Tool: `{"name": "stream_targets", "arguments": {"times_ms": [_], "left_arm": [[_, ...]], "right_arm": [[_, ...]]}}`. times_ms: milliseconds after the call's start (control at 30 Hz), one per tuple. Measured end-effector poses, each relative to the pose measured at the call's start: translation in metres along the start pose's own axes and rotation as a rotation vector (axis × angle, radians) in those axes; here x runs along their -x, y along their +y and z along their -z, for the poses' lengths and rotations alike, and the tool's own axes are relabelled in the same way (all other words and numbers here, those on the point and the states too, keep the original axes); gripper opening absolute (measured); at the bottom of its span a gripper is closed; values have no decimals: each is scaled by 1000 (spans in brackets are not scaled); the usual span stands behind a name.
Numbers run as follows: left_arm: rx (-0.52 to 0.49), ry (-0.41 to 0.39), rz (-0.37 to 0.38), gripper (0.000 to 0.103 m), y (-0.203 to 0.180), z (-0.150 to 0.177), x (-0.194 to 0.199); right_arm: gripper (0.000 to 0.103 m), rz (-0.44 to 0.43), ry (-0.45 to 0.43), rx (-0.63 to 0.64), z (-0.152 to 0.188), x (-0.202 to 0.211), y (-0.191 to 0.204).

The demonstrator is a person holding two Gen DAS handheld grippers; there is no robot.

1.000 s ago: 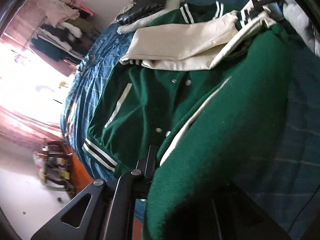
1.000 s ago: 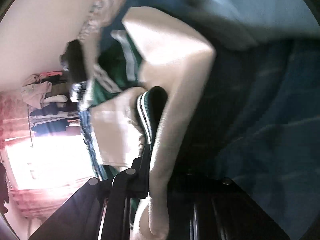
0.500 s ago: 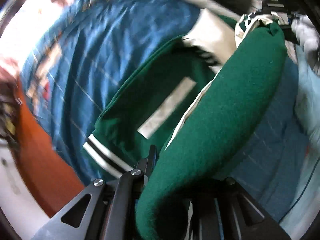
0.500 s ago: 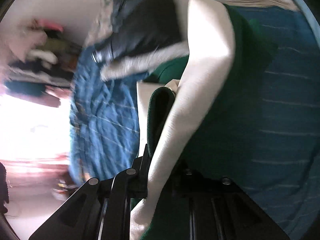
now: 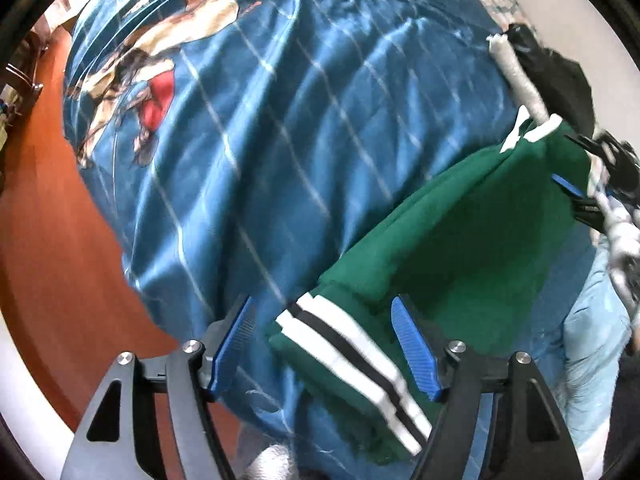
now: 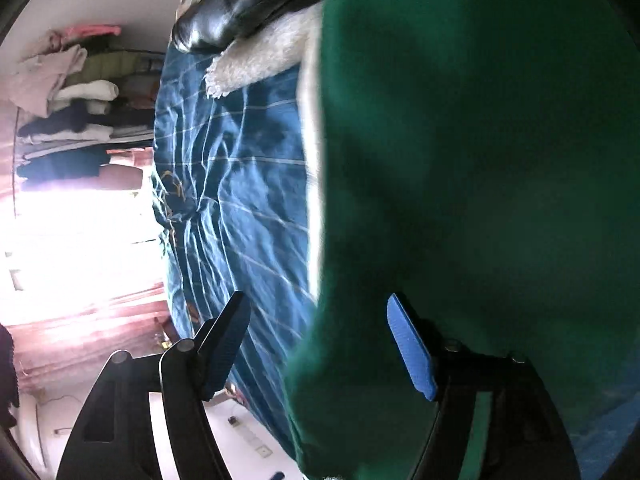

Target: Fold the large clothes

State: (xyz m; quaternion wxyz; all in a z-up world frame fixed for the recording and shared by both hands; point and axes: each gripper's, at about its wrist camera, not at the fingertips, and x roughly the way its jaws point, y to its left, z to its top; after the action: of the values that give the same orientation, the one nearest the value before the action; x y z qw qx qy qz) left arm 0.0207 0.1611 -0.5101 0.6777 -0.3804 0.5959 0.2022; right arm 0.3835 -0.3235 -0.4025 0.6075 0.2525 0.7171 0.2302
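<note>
**Ana:** Green jacket (image 5: 460,248) lies folded over itself on the blue bedspread (image 5: 280,140), near the edge of the bed, its striped hem (image 5: 352,364) between the fingers of the left gripper (image 5: 324,344). That gripper's jaws are opening, and neither blue pad presses on the cloth.

**Ben:** And the right gripper (image 6: 320,344)?

**Ana:** Its jaws are opening too. A thick green fold of the jacket (image 6: 460,200) sits between them and fills most of that view, but the pads stand clear of it.

**Ben:** So what could go wrong from here?

**Ana:** The wool looks heavy and springy, so a fold let go this near the bed's edge may slump open or slide toward the floor. A finger drawn back carelessly could also catch the ribbed hem and drag the layer askew. The sleeves cannot be seen, so whether they are tucked evenly is unclear.

**Ben:** What about the surface itself?

**Ana:** The bedspread is soft and creased, with pale grid lines and a printed figure far from the jacket. It gives under weight, so edges will not lie crisp. A black leather garment (image 6: 240,4) with a pale fleece lining lies beside the jacket at one end.

**Ben:** And the room?

**Ana:** A reddish-brown floor (image 5: 52,240) runs beside the bed, a rack of piled clothes (image 6: 68,120) stands against the wall, and glare from a bright window with pink curtains washes out that side.
</note>
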Motion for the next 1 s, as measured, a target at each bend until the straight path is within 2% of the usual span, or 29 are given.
{"name": "stream_targets", "arguments": {"times_ms": [67,100,167,233,267,333,367,433,500,600,633,700,767,800,833,867,900,933,967,1000], "left_arm": [[10,20,-8,69,1,2,-17],[-2,10,-70,69,-3,2,-32],[-34,-5,-178,76,-10,2,-59],[-16,3,-202,86,-9,-1,-75],[-3,6,-198,87,-8,-3,-77],[10,10,-188,86,-10,-6,-78],[9,11,-188,86,-11,-5,-77],[-2,7,-193,87,-15,-6,-77],[-14,-1,-204,87,-20,-9,-76],[17,-15,-209,86,-29,-3,-64],[56,-40,-196,86,-28,-1,-49],[164,-124,-144,86,-24,17,-16],[254,-169,-132,85,-21,36,1],[298,-184,-83,85,-21,49,3],[308,-168,-61,85,-21,56,-6],[312,-135,-56,85,-21,56,-16],[329,-93,-27,85,-23,59,-37],[342,-72,-3,85,-26,59,-53],[348,-64,-12,83,-27,58,-61],[350,-85,-38,83,-33,57,-70]], "right_arm": [[73,39,-18,7,17,24,-22],[73,63,-33,10,24,34,-33],[73,127,-82,2,38,60,-63],[76,189,-138,-36,39,82,-98],[81,215,-168,-53,38,94,-117],[82,241,-203,-89,30,108,-153],[82,232,-214,-109,21,111,-173],[82,150,-212,-128,-1,103,-203],[82,26,-200,-140,-30,88,-228],[84,-117,-188,-137,-64,64,-244],[84,-148,-206,-128,-72,59,-244],[87,-150,-238,-101,-79,54,-239],[87,-153,-260,-97,-77,53,-237],[86,-160,-265,-95,-77,53,-239],[84,-176,-267,-99,-76,54,-243],[77,-182,-266,-111,-75,56,-249],[73,-194,-262,-122,-72,60,-256],[61,-210,-255,-132,-71,61,-261],[49,-210,-251,-139,-70,60,-263],[43,-213,-248,-147,-68,61,-265]]}}
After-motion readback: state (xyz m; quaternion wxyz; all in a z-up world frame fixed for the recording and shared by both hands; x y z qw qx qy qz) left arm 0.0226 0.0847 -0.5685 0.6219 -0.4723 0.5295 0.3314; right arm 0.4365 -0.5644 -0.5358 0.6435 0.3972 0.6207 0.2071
